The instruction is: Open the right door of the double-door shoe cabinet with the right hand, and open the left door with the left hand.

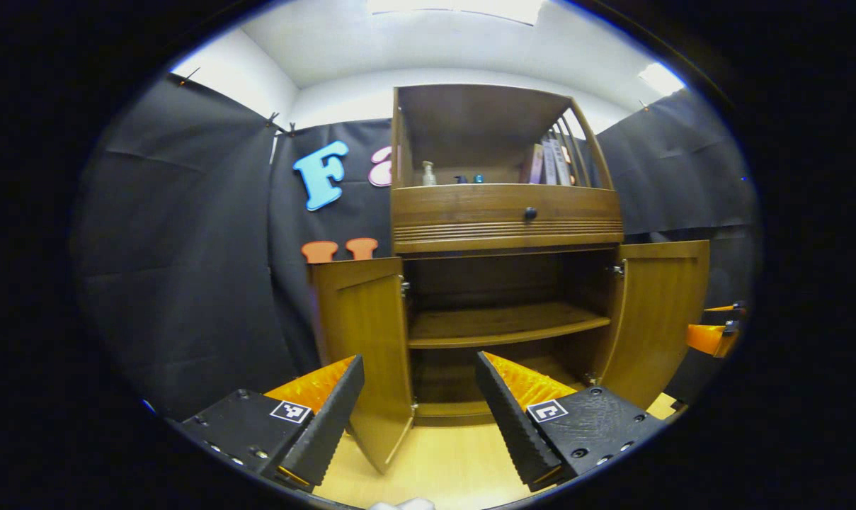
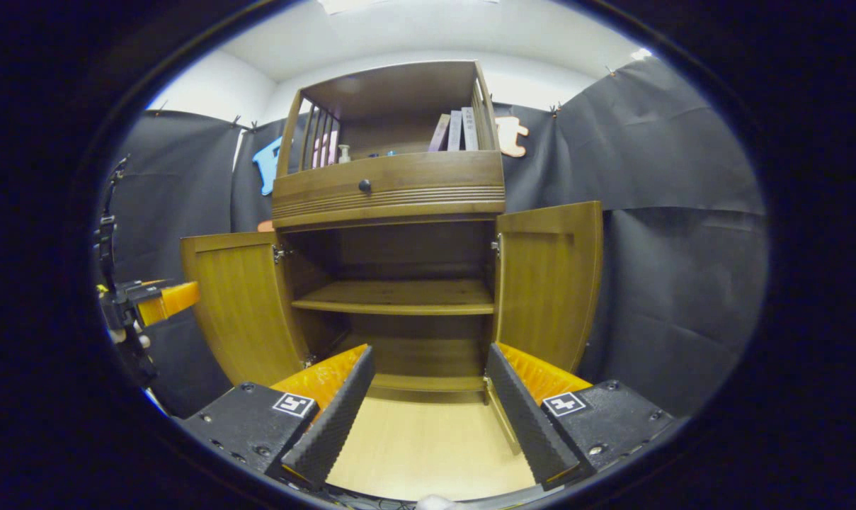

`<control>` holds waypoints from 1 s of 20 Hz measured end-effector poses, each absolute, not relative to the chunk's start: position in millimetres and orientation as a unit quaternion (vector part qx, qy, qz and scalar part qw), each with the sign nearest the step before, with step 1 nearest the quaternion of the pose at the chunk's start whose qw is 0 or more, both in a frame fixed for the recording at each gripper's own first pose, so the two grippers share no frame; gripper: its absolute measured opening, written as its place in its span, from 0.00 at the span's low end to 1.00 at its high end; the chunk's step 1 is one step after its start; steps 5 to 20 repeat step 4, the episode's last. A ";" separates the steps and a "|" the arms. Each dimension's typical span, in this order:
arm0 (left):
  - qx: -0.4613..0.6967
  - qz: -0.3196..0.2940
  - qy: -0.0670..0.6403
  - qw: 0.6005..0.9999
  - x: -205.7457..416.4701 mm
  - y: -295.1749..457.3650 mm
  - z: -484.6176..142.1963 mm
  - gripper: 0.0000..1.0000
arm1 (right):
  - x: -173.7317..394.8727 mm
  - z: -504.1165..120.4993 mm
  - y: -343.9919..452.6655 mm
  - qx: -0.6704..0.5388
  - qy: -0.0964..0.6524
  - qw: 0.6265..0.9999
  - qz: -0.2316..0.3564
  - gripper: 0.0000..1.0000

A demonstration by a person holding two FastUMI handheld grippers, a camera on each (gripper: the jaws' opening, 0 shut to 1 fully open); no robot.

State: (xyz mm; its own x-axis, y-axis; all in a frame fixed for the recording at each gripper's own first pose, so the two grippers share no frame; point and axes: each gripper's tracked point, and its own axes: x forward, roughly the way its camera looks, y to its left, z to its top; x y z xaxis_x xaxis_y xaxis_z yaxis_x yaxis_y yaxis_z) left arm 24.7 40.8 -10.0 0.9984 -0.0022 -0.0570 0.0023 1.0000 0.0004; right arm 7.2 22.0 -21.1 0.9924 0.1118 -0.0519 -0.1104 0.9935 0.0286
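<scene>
The wooden shoe cabinet (image 1: 505, 219) (image 2: 392, 191) stands ahead with both lower doors swung wide. Its left door (image 1: 362, 340) (image 2: 240, 304) and right door (image 1: 660, 312) (image 2: 549, 276) stick out toward me, baring an inner shelf (image 1: 502, 326) (image 2: 399, 296) with nothing on it. My left gripper (image 1: 420, 418) is open and holds nothing, a short way in front of the left door's edge. My right gripper (image 2: 428, 411) is open too, facing the cabinet's middle, apart from the doors. The other gripper shows at the far right (image 1: 714, 333) of the left gripper view and far left (image 2: 151, 297) of the right gripper view.
Above the doors sits a drawer with a dark knob (image 1: 530, 212) (image 2: 364, 185). The top shelf holds books (image 1: 551, 163) (image 2: 456, 131) and a small bottle (image 1: 428, 173). Light wooden floor (image 1: 442, 460) (image 2: 428, 439) lies in front. Black cloth walls close both sides.
</scene>
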 end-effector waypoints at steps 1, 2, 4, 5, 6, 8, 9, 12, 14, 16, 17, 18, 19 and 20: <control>0.000 -0.012 0.034 0.999 23.1 30.0 -13.3 0.95 | 6.9 -21.1 19.2 0.014 0.027 0.998 0.051 1.00; 0.001 -0.015 0.033 0.999 21.7 23.6 -14.1 0.96 | 6.8 -21.0 16.9 0.015 0.027 0.998 0.049 1.00; 0.002 -0.021 0.038 0.999 18.8 13.6 -16.6 1.00 | 7.0 -21.2 13.0 0.016 0.027 0.999 0.041 1.00; 0.002 -0.021 0.038 0.999 18.8 13.6 -16.6 1.00 | 7.0 -21.2 13.0 0.016 0.027 0.999 0.041 1.00; 0.002 -0.021 0.038 0.999 18.8 13.6 -16.6 1.00 | 7.0 -21.2 13.0 0.016 0.027 0.999 0.041 1.00; 0.002 -0.021 0.038 0.999 18.8 13.6 -16.6 1.00 | 7.0 -21.2 13.0 0.016 0.027 0.999 0.041 1.00; 0.002 -0.021 0.038 0.999 18.8 13.6 -16.6 1.00 | 7.0 -21.2 13.0 0.016 0.027 0.999 0.041 1.00; 0.002 -0.021 0.038 0.999 18.8 13.6 -16.6 1.00 | 7.0 -21.2 13.0 0.016 0.027 0.999 0.041 1.00; 0.002 -0.021 0.038 0.999 18.8 13.6 -16.6 1.00 | 7.0 -21.2 13.0 0.016 0.027 0.999 0.041 1.00; 0.002 -0.021 0.038 0.999 18.8 13.6 -16.6 1.00 | 7.0 -21.2 13.0 0.016 0.027 0.999 0.041 1.00; 0.002 -0.021 0.038 0.999 18.8 13.6 -16.6 1.00 | 7.0 -21.2 13.0 0.016 0.027 0.999 0.041 1.00; 0.002 -0.021 0.038 0.999 18.8 13.6 -16.6 1.00 | 7.0 -21.2 13.0 0.016 0.027 0.999 0.041 1.00; 0.002 -0.021 0.038 0.999 18.8 13.6 -16.6 1.00 | 7.0 -21.2 13.0 0.016 0.027 0.999 0.041 1.00; 0.002 -0.021 0.038 0.999 18.8 13.6 -16.6 1.00 | 7.0 -21.2 13.0 0.016 0.027 0.999 0.041 1.00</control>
